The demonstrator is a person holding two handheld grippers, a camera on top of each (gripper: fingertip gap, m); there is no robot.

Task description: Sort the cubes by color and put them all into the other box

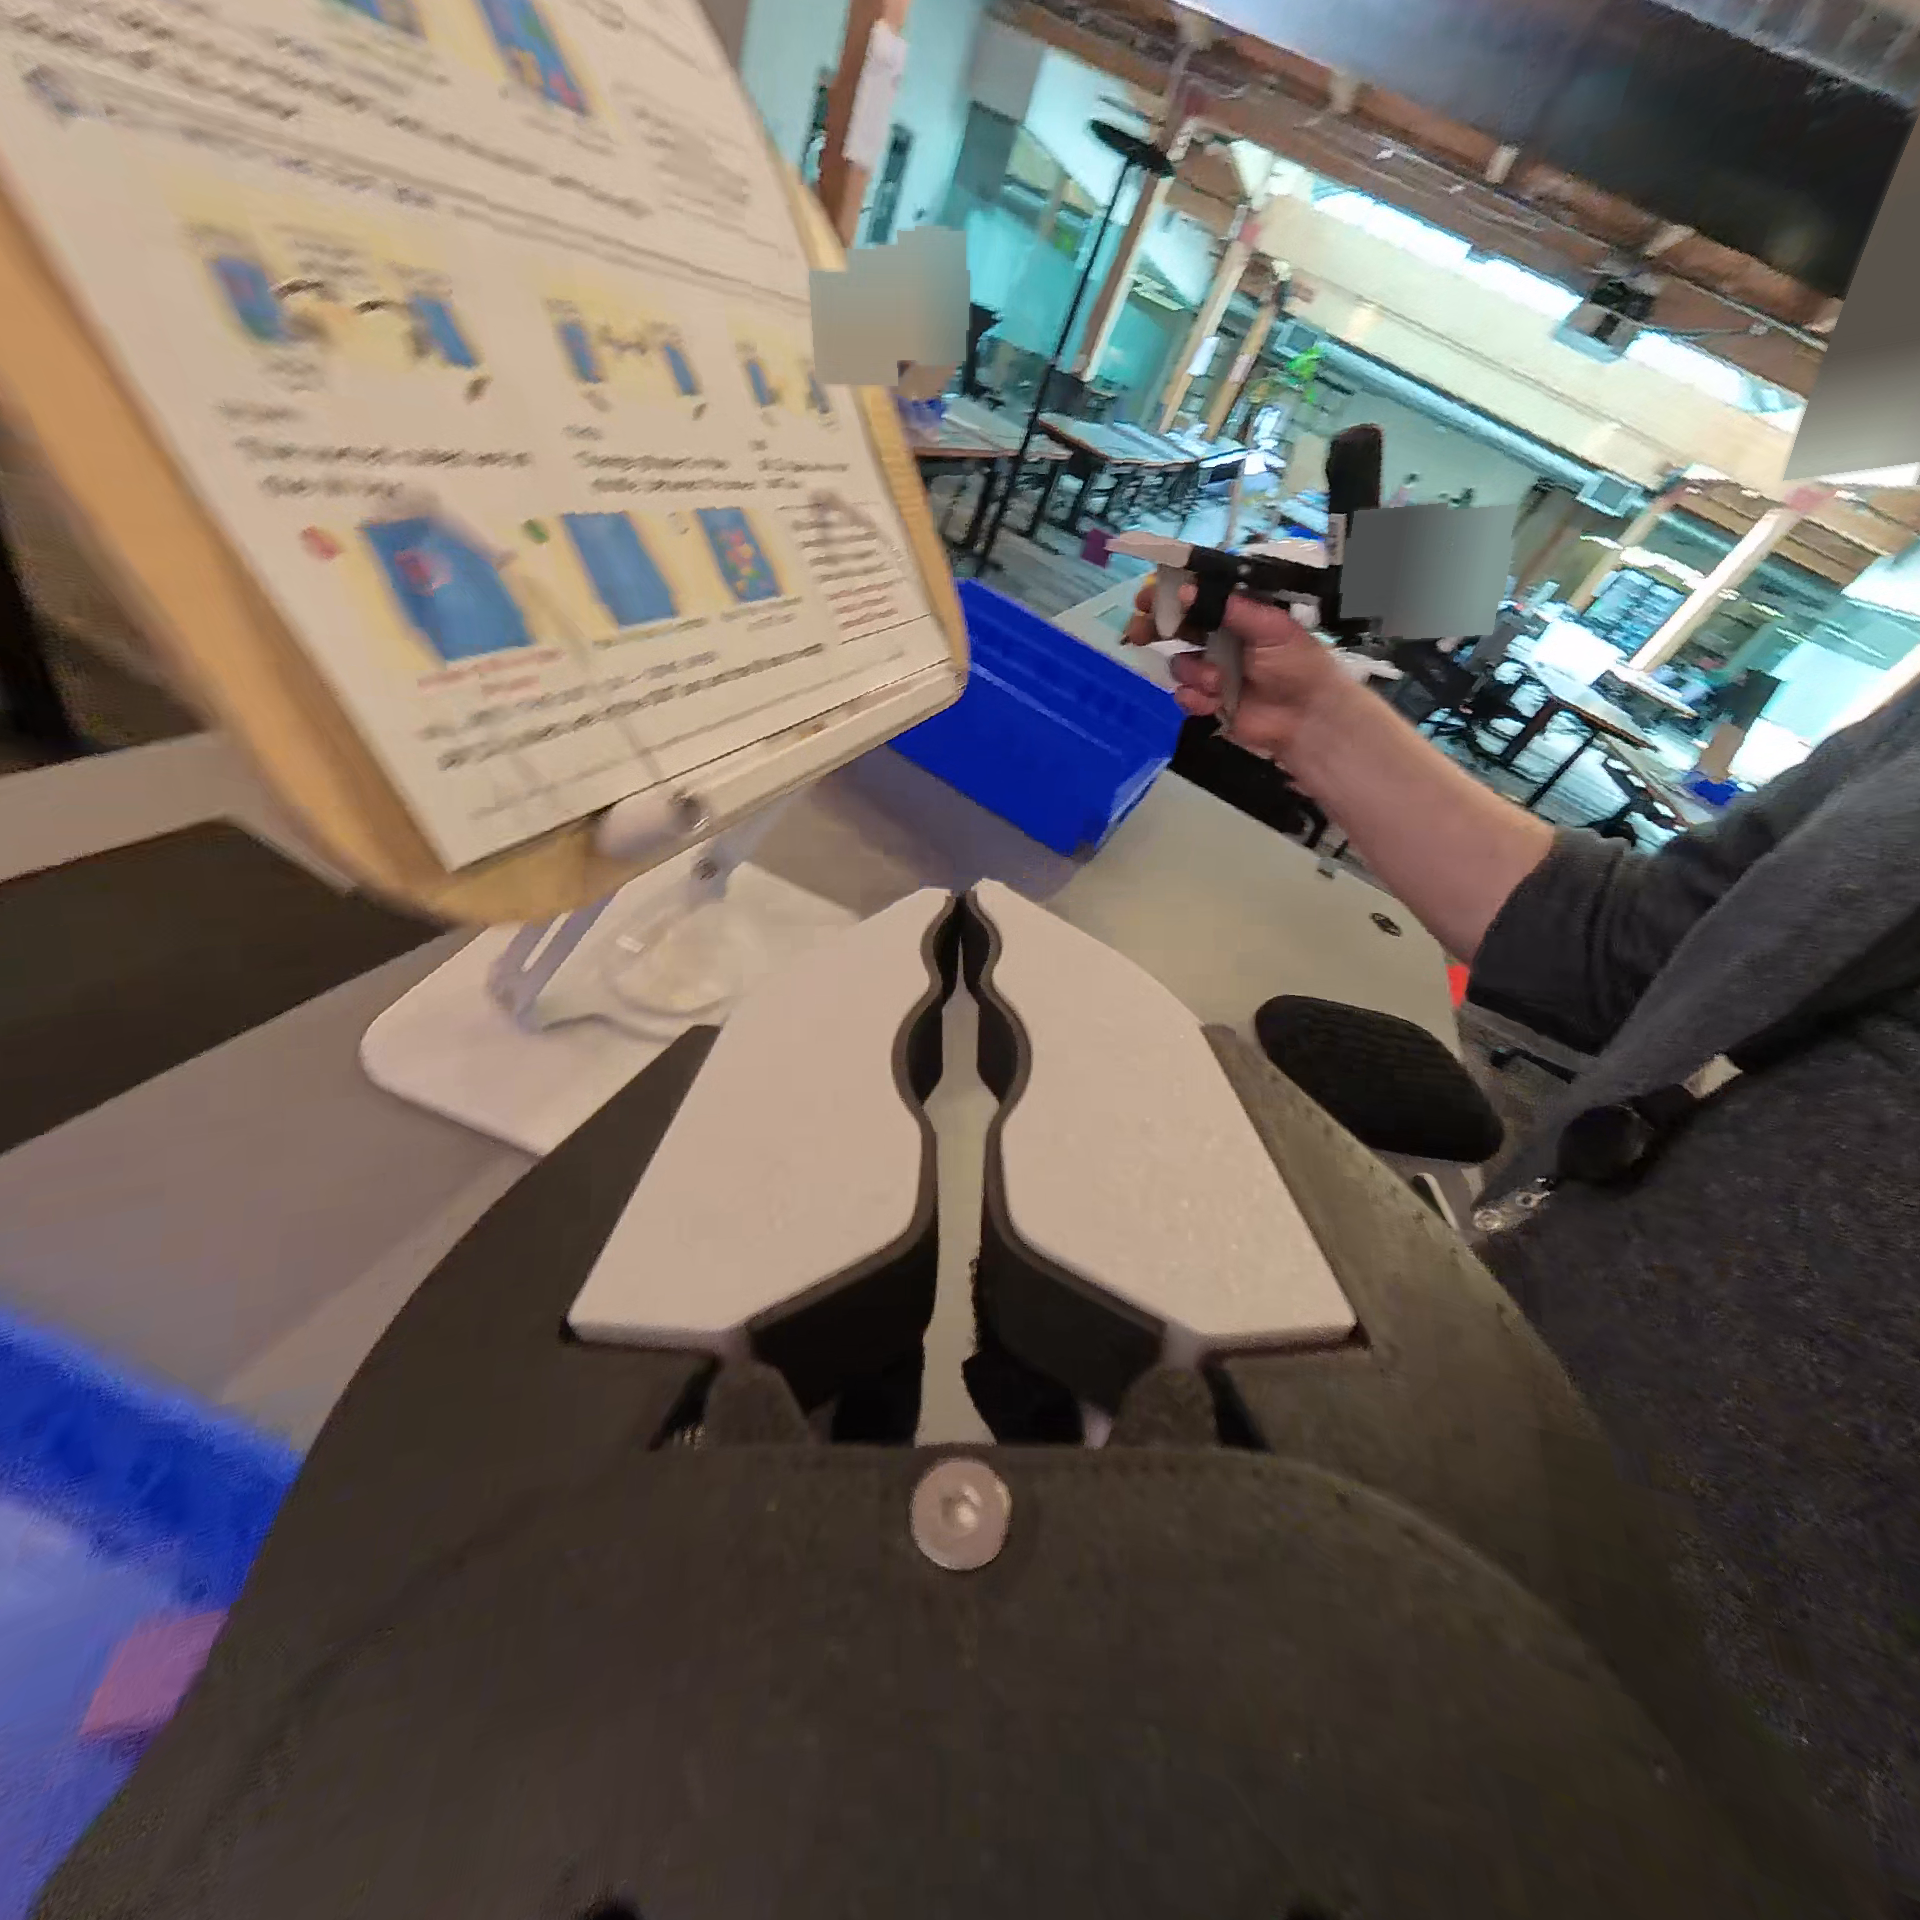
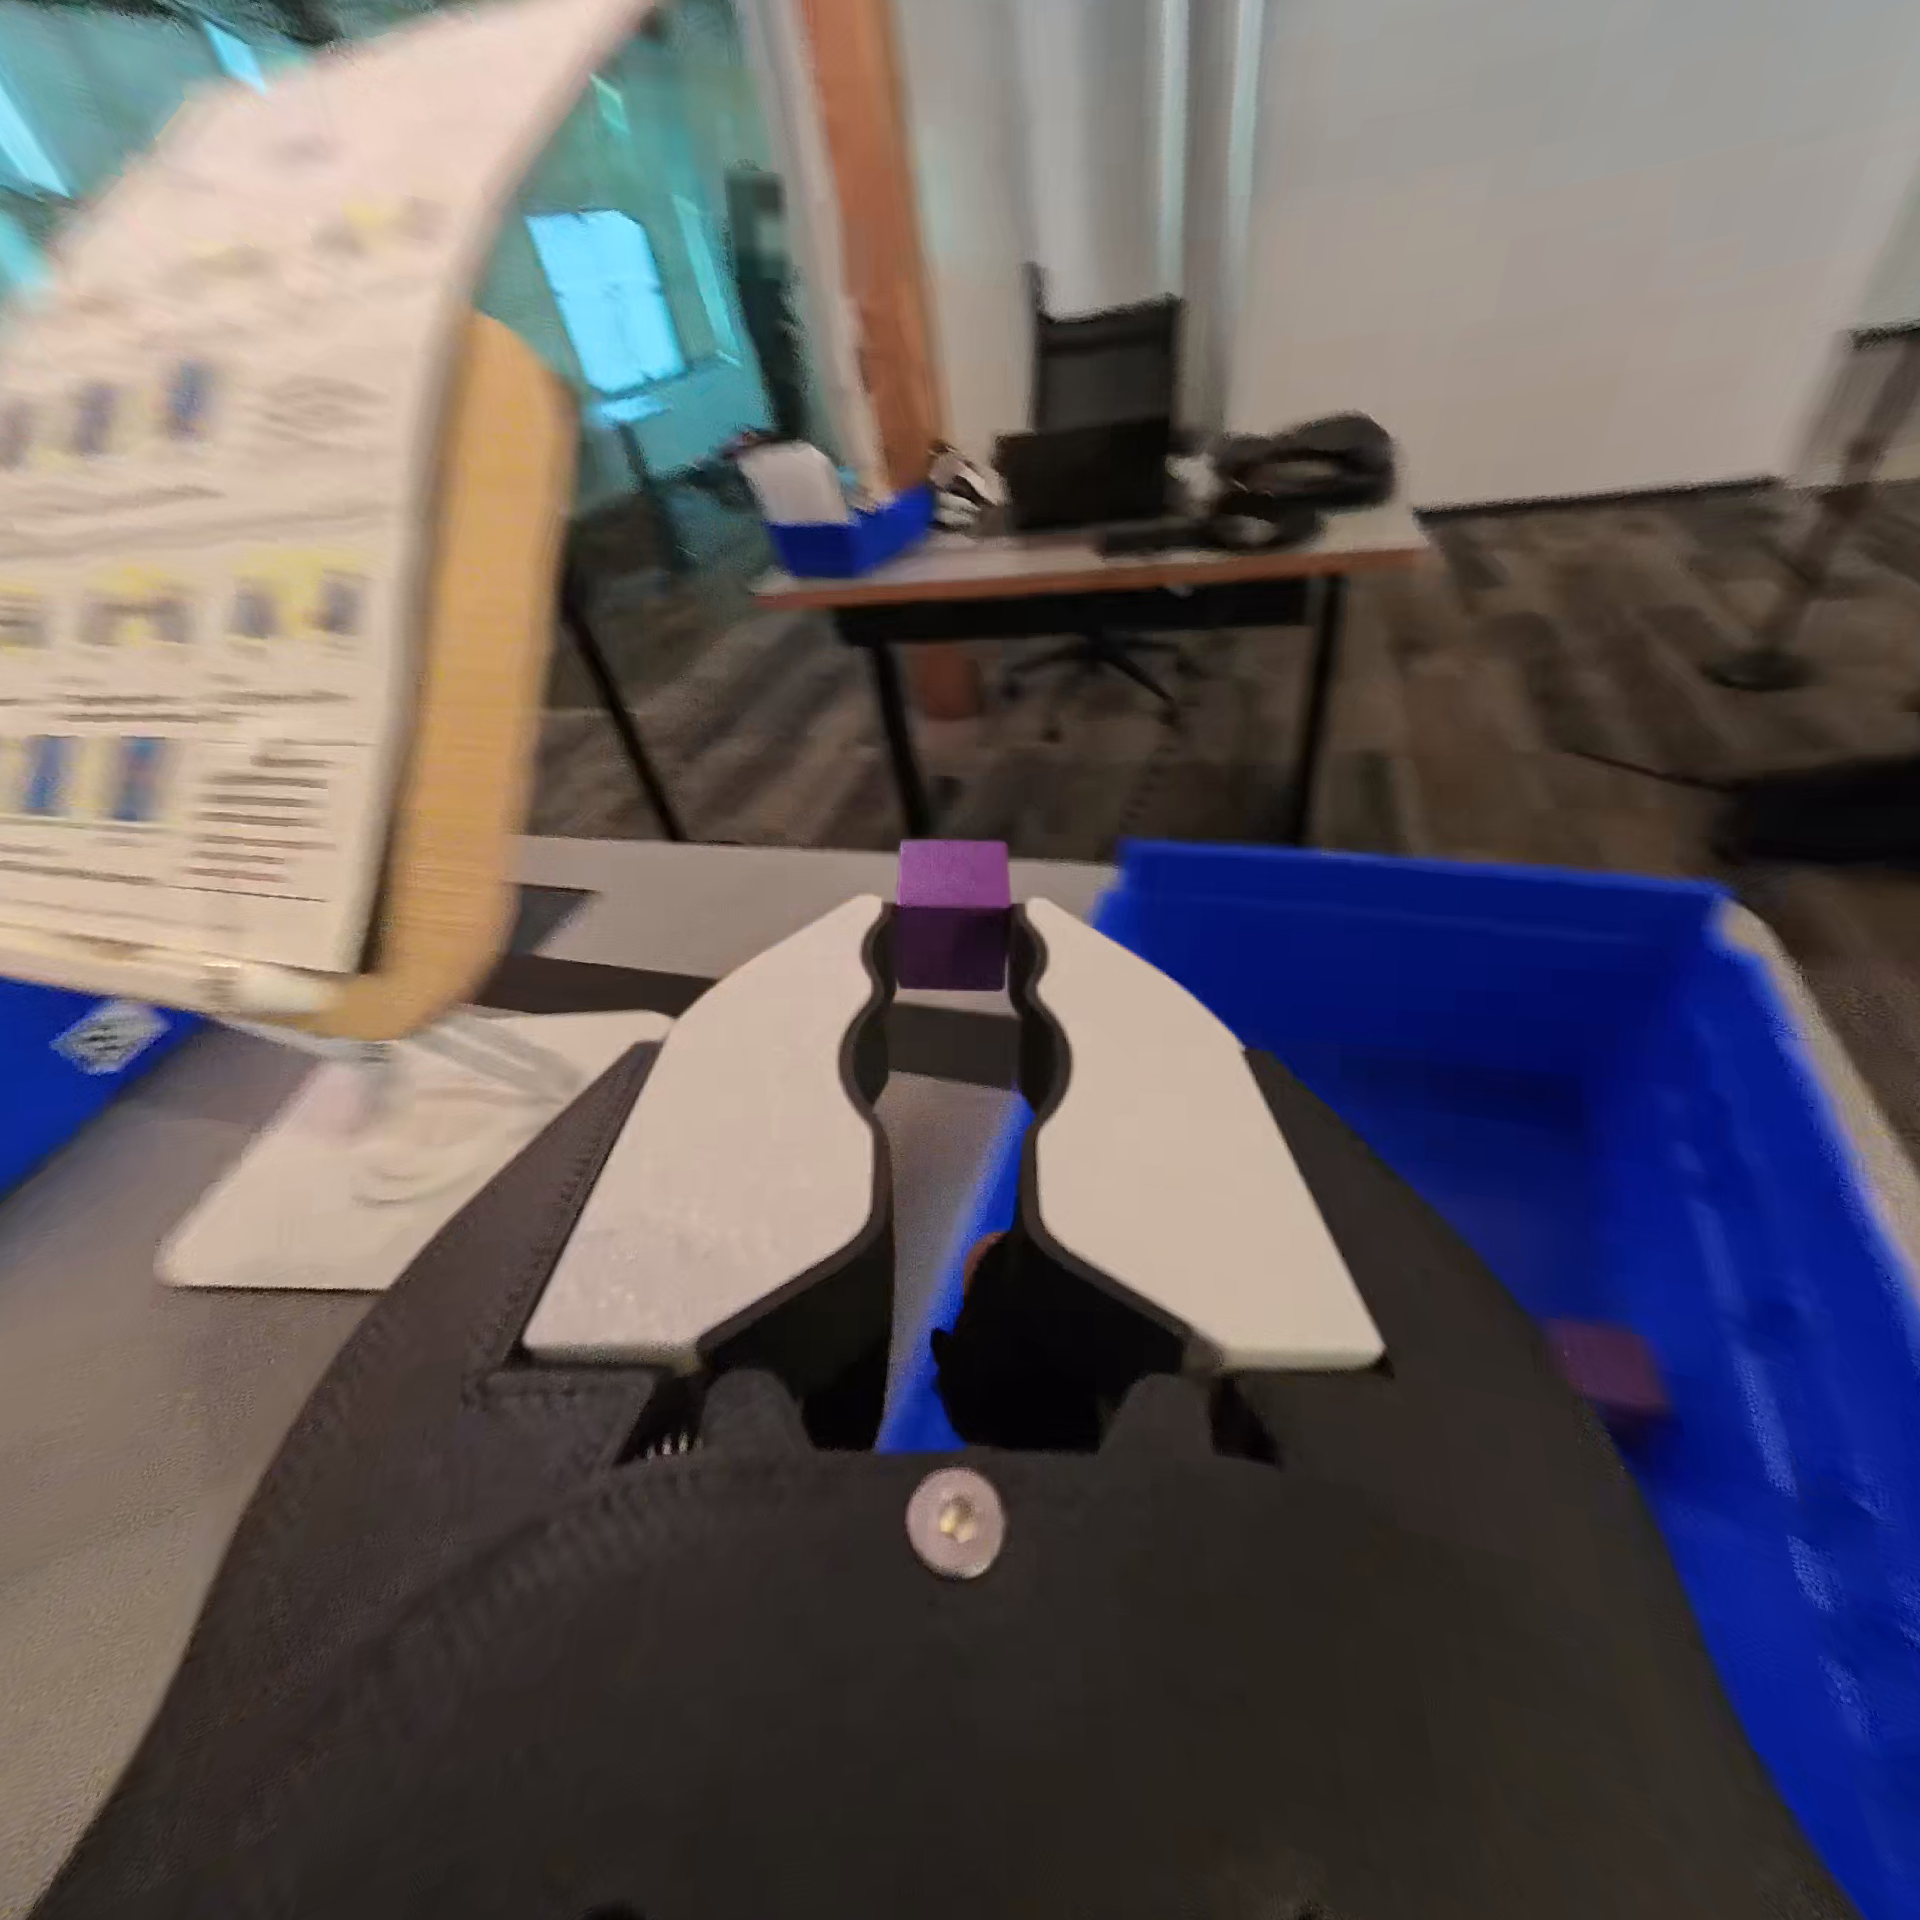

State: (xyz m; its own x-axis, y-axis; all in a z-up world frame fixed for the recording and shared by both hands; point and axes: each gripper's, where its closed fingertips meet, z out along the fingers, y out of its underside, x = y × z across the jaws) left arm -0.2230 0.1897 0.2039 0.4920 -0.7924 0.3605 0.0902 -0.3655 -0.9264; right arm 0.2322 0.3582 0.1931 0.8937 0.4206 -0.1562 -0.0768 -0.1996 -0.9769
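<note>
My left gripper (image 1: 961,914) is shut with its pads together and nothing between them, raised above the grey table (image 1: 1247,883). A blue box (image 1: 1039,717) stands ahead of it. A second blue box (image 1: 94,1455) at the lower left holds a purple cube (image 1: 145,1673). My right gripper (image 2: 953,940) is shut on a purple cube (image 2: 953,914), held at the fingertips just left of the open blue box (image 2: 1558,1039). Another purple cube (image 2: 1610,1371) lies inside that box. The hand holding the right gripper shows in the left wrist view (image 1: 1236,665).
An instruction sheet on a wooden board with a white stand (image 1: 468,416) leans over the table between the boxes; it also shows in the right wrist view (image 2: 208,520). The other blue box's wall (image 2: 62,1060) is at the left. A person's sleeve (image 1: 1714,935) is at the right.
</note>
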